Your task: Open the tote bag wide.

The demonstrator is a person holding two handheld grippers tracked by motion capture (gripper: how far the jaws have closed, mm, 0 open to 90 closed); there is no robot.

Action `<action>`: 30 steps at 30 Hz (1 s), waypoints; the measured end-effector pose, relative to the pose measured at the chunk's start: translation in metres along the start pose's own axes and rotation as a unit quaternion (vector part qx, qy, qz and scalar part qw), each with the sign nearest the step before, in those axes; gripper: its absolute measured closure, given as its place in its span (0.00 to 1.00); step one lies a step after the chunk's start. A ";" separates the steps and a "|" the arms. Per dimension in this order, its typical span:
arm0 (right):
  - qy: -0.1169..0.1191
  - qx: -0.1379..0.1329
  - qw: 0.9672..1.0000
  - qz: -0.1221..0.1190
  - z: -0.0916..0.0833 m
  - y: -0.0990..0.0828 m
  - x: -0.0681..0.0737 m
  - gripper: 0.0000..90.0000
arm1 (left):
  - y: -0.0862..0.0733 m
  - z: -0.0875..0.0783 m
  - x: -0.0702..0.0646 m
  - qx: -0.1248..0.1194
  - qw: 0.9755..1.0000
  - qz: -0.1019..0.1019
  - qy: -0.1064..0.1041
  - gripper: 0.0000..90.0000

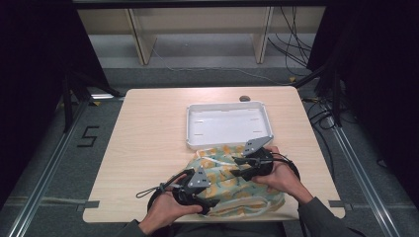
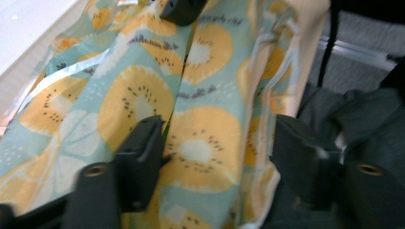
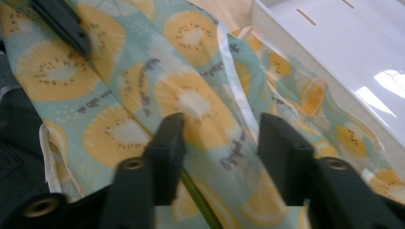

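Lying crumpled, pale-green cloth bag (image 1: 232, 185), yellow kiwi-slice print, white drawstring.

Your table (image 1: 148, 148) carries the tray (image 1: 229, 140) toward its far side, slightly right of centre. The cloth bag (image 1: 232, 185) lies just in front of it at the near edge, its far end touching the tray's near rim. Your left gripper (image 1: 210, 203) sits on the bag's near left part, your right gripper (image 1: 236, 167) on its far right part, close to the tray.
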State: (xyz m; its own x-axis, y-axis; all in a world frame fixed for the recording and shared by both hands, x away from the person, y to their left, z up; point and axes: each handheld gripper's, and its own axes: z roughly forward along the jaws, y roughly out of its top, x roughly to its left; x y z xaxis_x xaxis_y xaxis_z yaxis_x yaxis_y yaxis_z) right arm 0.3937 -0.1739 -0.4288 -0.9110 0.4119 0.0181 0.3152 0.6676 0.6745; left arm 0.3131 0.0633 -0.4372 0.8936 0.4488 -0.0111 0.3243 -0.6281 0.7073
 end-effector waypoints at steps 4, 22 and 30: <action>0.000 0.012 1.000 -0.003 0.005 0.003 0.001 0.90 | -0.004 0.009 0.004 0.022 0.999 0.037 -0.003 0.69; 0.026 0.007 1.000 -0.016 0.020 0.013 -0.003 0.41 | -0.007 0.006 0.006 0.016 0.997 0.074 0.008 0.97; 0.061 0.045 0.997 -0.027 0.031 0.015 -0.003 0.74 | -0.007 0.005 0.007 0.011 0.998 0.068 0.006 0.96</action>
State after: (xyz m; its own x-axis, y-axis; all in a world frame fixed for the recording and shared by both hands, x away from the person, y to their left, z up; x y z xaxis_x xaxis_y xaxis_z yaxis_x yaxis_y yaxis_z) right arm 0.4093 -0.1457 -0.4417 -0.9509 0.2994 0.0779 0.2833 0.7417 0.6079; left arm 0.3188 0.0676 -0.4458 0.9257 0.3668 0.0921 0.2082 -0.6975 0.6857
